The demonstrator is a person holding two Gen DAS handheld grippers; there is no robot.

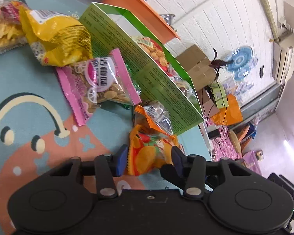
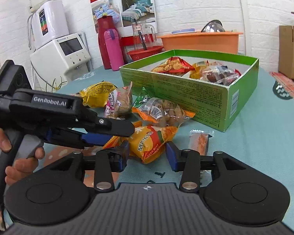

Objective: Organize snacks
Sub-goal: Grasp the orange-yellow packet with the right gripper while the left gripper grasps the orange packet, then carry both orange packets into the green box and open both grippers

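Both grippers, left (image 1: 149, 157) and right (image 2: 147, 153), bracket one orange chip packet (image 2: 150, 142) at lower centre; we see each set of jaws spread, pads apparently not pressing. Green box (image 2: 188, 92), upper centre: several packets already inside. Loose packets remain on the table (image 2: 254, 137) beside it. Packet: puffy, crinkled, sealed.

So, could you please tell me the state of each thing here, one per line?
Green box: open, partly filled with snacks.
Orange snack bag: on the table, between both grippers' jaws.
Left gripper: open around the bag.
Right gripper: open around the bag.
Pink bottle: upright, closed.
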